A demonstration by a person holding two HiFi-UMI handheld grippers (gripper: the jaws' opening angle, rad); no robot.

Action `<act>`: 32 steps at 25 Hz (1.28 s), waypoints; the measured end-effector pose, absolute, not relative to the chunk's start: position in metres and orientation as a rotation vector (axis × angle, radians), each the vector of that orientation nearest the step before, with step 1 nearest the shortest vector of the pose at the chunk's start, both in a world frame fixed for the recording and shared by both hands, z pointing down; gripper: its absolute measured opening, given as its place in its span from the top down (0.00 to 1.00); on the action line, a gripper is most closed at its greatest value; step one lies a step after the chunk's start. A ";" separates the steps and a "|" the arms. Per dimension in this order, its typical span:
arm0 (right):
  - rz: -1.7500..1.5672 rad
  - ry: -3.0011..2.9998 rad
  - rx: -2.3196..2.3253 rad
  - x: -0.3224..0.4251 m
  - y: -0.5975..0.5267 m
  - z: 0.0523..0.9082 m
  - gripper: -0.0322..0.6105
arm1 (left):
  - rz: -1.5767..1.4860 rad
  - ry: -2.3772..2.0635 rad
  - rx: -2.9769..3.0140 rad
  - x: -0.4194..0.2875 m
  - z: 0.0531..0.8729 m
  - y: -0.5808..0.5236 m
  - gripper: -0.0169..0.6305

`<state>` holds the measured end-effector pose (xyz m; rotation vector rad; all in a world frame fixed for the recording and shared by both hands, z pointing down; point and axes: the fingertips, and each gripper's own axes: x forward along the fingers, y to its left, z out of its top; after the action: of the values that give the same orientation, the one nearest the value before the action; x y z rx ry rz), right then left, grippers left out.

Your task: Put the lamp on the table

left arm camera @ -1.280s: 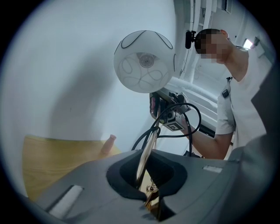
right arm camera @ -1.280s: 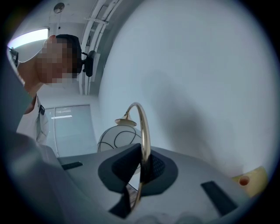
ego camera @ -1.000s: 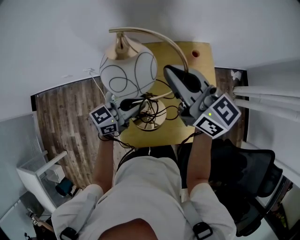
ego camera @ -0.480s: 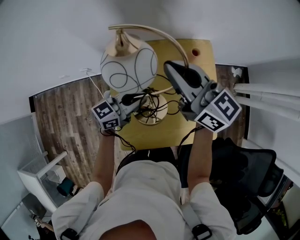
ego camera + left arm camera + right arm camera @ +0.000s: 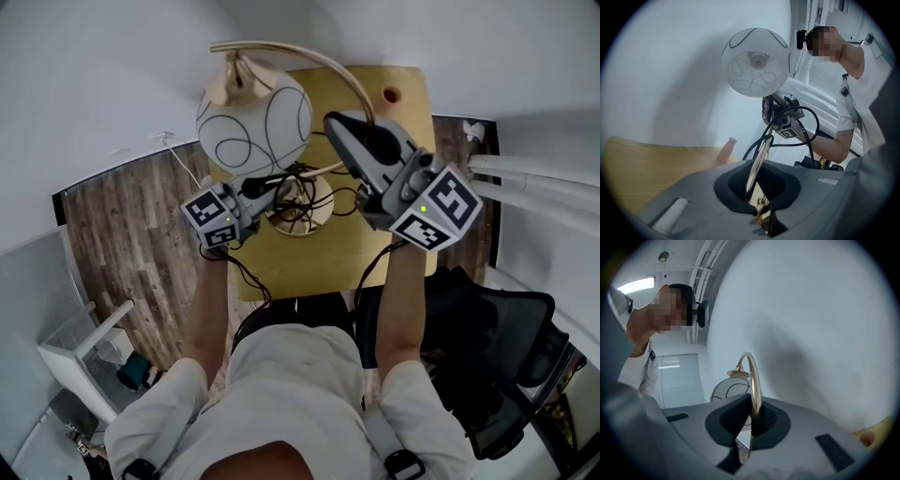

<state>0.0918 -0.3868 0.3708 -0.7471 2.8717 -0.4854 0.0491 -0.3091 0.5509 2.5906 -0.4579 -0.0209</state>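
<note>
The lamp has a white globe shade (image 5: 253, 117) with black swirls, a curved gold stem (image 5: 319, 67) and a round gold base (image 5: 302, 208) wrapped in black cable. The base is over the yellow table (image 5: 398, 131); I cannot tell whether it touches. My left gripper (image 5: 275, 189) is shut on the stem low down near the base, and the stem (image 5: 758, 157) runs up out of the left gripper (image 5: 757, 187). My right gripper (image 5: 343, 128) is shut on the stem higher up. In the right gripper view the arc (image 5: 752, 376) rises from the right gripper (image 5: 751, 423), with the globe (image 5: 726, 390) behind.
A small red thing (image 5: 391, 95) lies at the table's far end. A black office chair (image 5: 497, 328) stands at the right, white rails (image 5: 534, 187) beside it. Wooden floor (image 5: 122, 234) lies to the left, with a white crate (image 5: 75, 347) lower left. A white wall is behind.
Both grippers and the lamp have shifted a little away from me, further over the table. Both grips on the stem are unchanged.
</note>
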 end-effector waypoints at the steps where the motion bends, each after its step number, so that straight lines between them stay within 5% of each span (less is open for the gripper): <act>1: -0.489 2.870 -0.747 0.091 -0.387 0.373 0.95 | -0.019 -0.455 2.589 0.048 0.554 -0.309 0.96; 32: -0.549 2.855 -0.696 0.095 -0.382 0.414 0.95 | 0.056 -0.430 2.558 0.058 0.606 -0.306 0.95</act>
<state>0.0948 -0.3816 0.4137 -0.6958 2.8546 -0.5487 0.0580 -0.3056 0.6058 2.5581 -0.4301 0.0558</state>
